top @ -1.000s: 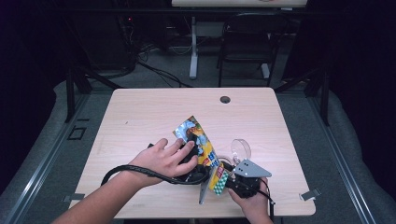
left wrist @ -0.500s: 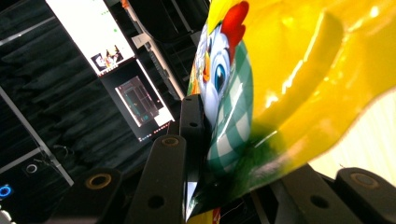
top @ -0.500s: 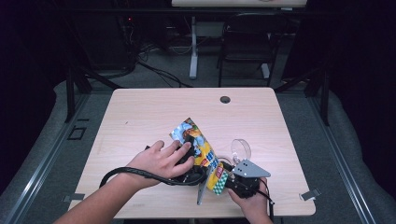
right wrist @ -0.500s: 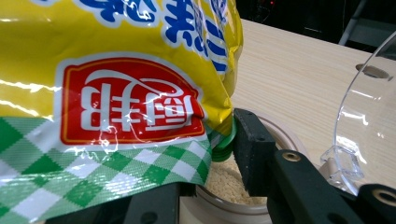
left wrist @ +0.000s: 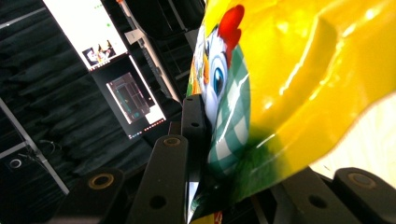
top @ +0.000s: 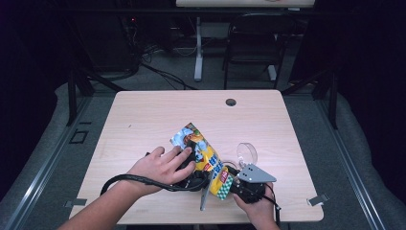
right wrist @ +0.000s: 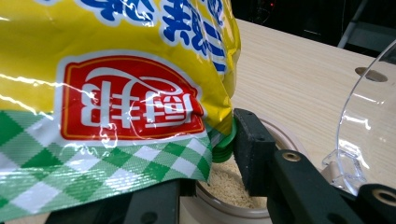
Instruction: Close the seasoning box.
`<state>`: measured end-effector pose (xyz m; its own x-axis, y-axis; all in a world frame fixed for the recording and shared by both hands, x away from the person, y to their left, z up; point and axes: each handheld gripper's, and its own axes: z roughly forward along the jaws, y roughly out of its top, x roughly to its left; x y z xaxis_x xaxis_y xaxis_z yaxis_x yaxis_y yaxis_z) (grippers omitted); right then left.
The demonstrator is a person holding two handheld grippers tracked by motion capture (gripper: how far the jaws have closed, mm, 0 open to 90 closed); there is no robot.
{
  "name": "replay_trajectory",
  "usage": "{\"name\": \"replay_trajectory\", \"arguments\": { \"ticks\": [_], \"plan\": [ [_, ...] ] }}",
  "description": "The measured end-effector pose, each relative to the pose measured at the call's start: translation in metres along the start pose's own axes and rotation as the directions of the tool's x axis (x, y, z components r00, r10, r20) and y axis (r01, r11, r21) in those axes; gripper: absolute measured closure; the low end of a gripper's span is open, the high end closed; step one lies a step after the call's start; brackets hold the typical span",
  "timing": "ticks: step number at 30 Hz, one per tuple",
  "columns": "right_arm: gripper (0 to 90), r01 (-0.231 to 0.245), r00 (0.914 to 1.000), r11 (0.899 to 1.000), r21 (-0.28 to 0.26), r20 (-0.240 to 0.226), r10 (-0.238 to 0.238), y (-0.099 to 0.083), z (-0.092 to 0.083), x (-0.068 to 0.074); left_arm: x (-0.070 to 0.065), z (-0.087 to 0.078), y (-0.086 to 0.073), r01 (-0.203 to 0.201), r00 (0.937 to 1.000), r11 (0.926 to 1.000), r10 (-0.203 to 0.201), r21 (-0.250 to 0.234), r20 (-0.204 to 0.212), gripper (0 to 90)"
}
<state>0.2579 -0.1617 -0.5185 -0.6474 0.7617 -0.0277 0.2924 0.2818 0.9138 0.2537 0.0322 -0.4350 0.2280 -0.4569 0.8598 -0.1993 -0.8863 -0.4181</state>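
while left gripper [left wrist: 201, 154] and right gripper [right wrist: 205, 163] both clamp the yellow seasoning bag [top: 203, 155] over the jar [right wrist: 233, 186] near the table [top: 143, 120] front edge, pouring partly done: granules already inside, clear lid [top: 247, 153] off, closing left.

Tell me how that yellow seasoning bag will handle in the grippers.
The bag looks floppy: its glossy film creases and bulges between the left gripper jaws, so it will probably sag where unsupported. The shiny surface may be slippery. It seems to be feeding powder into the container below, so tilting it carelessly could spill.
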Motion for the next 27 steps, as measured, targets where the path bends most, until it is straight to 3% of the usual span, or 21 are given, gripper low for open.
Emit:
{"name": "replay_trajectory", "arguments": {
  "ticks": [7, 13, 15, 17, 21, 24, 27],
  "plan": [
    [71.3, 0.005, 1.0000, 1.000, -0.002, 0.002, -0.005, 0.000, 0.000, 0.001, -0.002, 0.000, -0.001, 0.009, 1.0000, 1.0000, -0.009, -0.002, 0.000, 81.0],
    [71.3, 0.008, 0.9999, 1.000, -0.003, 0.007, -0.008, 0.000, -0.001, 0.000, -0.006, 0.002, -0.002, 0.044, 0.9990, 0.9990, -0.044, -0.006, 0.010, 81.1],
    [71.3, 0.009, 0.9999, 1.000, -0.003, 0.007, -0.009, 0.000, 0.000, 0.000, -0.008, 0.003, -0.003, 0.064, 0.9975, 0.9980, -0.064, -0.006, 0.030, 81.4],
    [71.3, 0.009, 0.9999, 1.000, -0.003, 0.008, -0.009, 0.000, -0.001, 0.000, -0.010, 0.003, -0.003, 0.064, 0.9978, 0.9979, -0.064, -0.008, 0.020, 81.5],
    [71.3, 0.018, 0.9998, 1.000, -0.003, 0.012, -0.018, 0.001, 0.000, 0.001, -0.014, 0.004, -0.005, 0.097, 0.9941, 0.9952, -0.097, -0.005, 0.048, 81.8],
    [71.3, 0.024, 0.9997, 1.000, -0.003, 0.012, -0.023, 0.001, 0.000, 0.002, -0.014, 0.004, -0.006, 0.100, 0.9940, 0.9950, -0.099, -0.010, 0.046, 81.9],
    [71.4, 0.026, 0.9996, 1.000, -0.003, 0.013, -0.026, 0.001, -0.001, 0.002, -0.018, 0.005, -0.007, 0.134, 0.9891, 0.9910, -0.133, -0.006, 0.063, 81.9]
  ]
}}
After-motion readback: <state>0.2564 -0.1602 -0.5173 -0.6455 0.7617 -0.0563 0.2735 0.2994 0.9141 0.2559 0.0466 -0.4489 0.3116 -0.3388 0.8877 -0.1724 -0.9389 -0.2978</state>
